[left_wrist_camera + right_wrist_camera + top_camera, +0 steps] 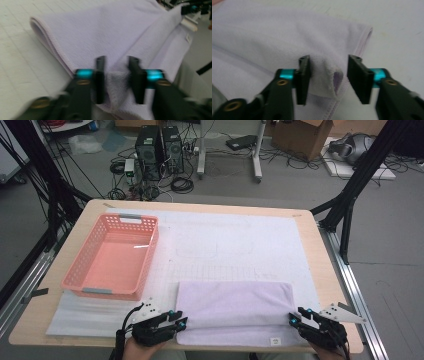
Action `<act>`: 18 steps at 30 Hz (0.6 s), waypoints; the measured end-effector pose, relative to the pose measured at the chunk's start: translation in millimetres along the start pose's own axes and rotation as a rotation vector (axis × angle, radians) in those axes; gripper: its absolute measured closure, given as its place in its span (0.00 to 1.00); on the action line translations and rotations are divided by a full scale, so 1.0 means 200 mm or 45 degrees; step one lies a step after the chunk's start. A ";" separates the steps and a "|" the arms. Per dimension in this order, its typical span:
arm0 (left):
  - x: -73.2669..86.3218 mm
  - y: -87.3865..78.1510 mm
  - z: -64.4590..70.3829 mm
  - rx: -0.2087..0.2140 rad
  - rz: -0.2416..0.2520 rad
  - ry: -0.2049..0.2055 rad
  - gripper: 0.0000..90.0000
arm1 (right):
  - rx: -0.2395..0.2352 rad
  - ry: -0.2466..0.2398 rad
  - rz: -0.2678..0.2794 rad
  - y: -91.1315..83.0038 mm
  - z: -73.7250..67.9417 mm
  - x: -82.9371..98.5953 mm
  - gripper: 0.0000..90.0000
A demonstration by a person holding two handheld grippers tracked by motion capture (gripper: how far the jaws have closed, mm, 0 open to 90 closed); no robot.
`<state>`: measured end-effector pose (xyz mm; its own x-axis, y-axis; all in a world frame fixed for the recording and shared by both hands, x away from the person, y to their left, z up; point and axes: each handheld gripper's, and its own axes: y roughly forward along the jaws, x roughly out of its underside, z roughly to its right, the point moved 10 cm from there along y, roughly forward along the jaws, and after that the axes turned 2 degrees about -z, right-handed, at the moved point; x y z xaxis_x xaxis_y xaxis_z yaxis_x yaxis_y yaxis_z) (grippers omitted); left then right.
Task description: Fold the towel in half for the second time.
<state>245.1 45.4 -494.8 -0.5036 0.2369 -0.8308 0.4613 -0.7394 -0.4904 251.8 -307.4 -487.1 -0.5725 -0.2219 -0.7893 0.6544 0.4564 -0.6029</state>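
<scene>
Basket (112, 257), pink and w/ nothing in it, is sitting at the far left of the surface (320, 270), well apart from the work, so we're guessing it's waiting there as the drop spot for later.

Moving rightward, our left claw (172, 320) is sitting at the near-left corner of the lilac towel (235, 310). In the left gripper view, the left claw (116, 80) is standing spread w/ a bunched bit of towel (112, 37) rising between the jaws; neither jaw is pressing it yet, as far as we can tell through the blur. We're judging that the corner is gathered there so a pinch can catch both layers.

Towel itself is lying folded, flat on the white mat (235, 245), along the near edge of the surface, fold edge facing away from us.

At the right, our right claw (300, 317) is mirroring at the near-right corner. In its own view the right claw (328, 80) is also spread, hem (337, 82) curling up in the gap, nearer the left jaw. We're taking both corners at once so the next fold stays square.
</scene>
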 end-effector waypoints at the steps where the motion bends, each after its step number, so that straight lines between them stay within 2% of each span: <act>1: 0.00 0.00 0.01 0.005 -0.004 0.006 0.90 | -0.003 -0.032 -0.008 0.00 0.00 0.01 0.92; 7: -0.04 -0.07 0.05 0.028 0.070 -0.009 0.92 | -0.027 -0.048 0.061 -0.11 -0.04 -0.01 0.95; 9: -0.02 -0.09 0.08 0.037 0.066 -0.002 0.92 | -0.032 -0.054 0.072 -0.13 -0.06 0.01 0.95; 12: 0.02 -0.11 0.09 0.052 0.055 -0.001 0.91 | -0.034 -0.074 0.045 -0.16 -0.08 0.06 0.95; 13: 0.02 -0.11 0.09 0.054 0.057 -0.010 0.88 | -0.041 -0.069 0.030 -0.17 -0.08 0.08 0.93; 14: 0.02 -0.11 0.09 0.059 0.073 -0.024 0.79 | -0.053 -0.050 0.002 -0.17 -0.09 0.10 0.88; 16: -0.01 -0.12 0.08 0.069 0.124 -0.052 0.61 | 0.026 -0.023 -0.030 -0.17 -0.05 0.12 0.75; 17: -0.03 -0.13 0.07 0.064 0.167 -0.075 0.54 | 0.052 -0.009 -0.015 -0.19 -0.04 0.11 0.71; 18: -0.05 -0.15 0.06 0.057 0.205 -0.083 0.51 | 0.057 0.011 0.027 -0.21 -0.04 0.08 0.70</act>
<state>227.9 56.6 -468.0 -0.4726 0.0726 -0.8783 0.5076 -0.7922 -0.3386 211.9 -323.2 -474.4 -0.5622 -0.2052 -0.8011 0.6877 0.4220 -0.5907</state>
